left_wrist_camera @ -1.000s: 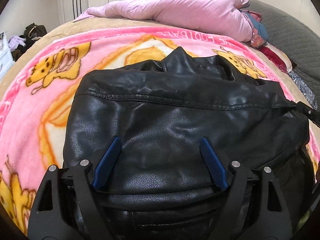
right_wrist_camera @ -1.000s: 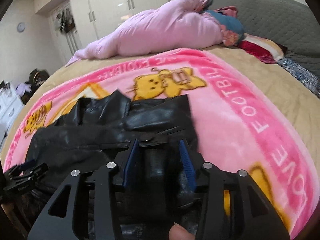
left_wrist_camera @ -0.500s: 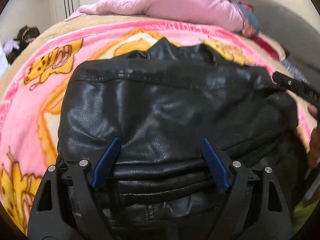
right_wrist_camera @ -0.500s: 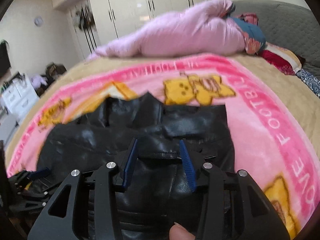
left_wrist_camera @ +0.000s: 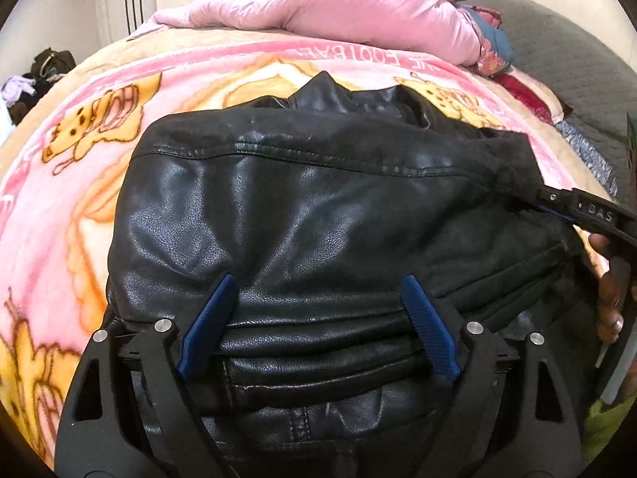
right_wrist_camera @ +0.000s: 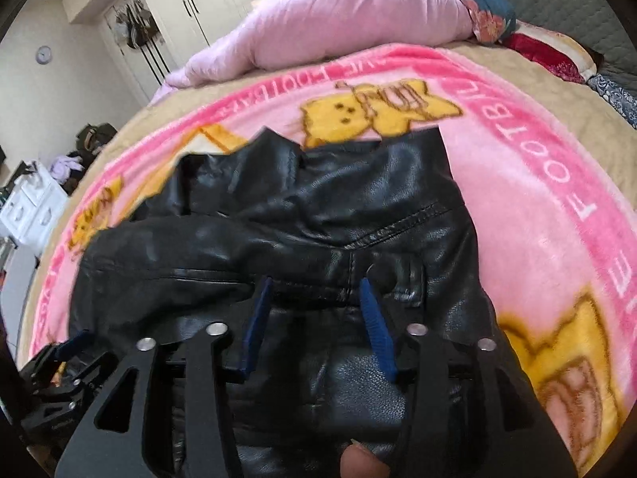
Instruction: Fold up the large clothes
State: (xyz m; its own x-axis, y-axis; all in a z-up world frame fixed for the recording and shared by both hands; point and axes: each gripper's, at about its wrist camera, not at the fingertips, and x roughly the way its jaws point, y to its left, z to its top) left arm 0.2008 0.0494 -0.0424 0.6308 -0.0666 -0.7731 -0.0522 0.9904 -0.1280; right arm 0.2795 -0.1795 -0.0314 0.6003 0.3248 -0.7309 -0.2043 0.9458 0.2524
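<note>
With the black leather jacket (left_wrist_camera: 318, 215) lying doubled over at frame centre on the pink blanket (left_wrist_camera: 79, 151), both the left gripper (left_wrist_camera: 316, 318) and the right gripper (right_wrist_camera: 314, 314) hover spread apart, gripping nothing, so the fold seems laid and next calls for smoothing or another fold.

Soft, even daylight fills the room; nothing throws a hard shadow. The black leather jacket (left_wrist_camera: 318, 219) catches pale sheen along its creases, brightest on the left wrist view, while its lower folds sink into near black. A ceiling lamp glints off the white wardrobe doors (right_wrist_camera: 223, 4). Both fisheye views bow the pink blanket (right_wrist_camera: 537, 199) into a dome, with dark vignette at the corners. The right wrist view is smeared by motion, the blanket's yellow cartoon print and the jacket collar soft-edged; the left wrist view is sharper, with the stitching crisp
</note>
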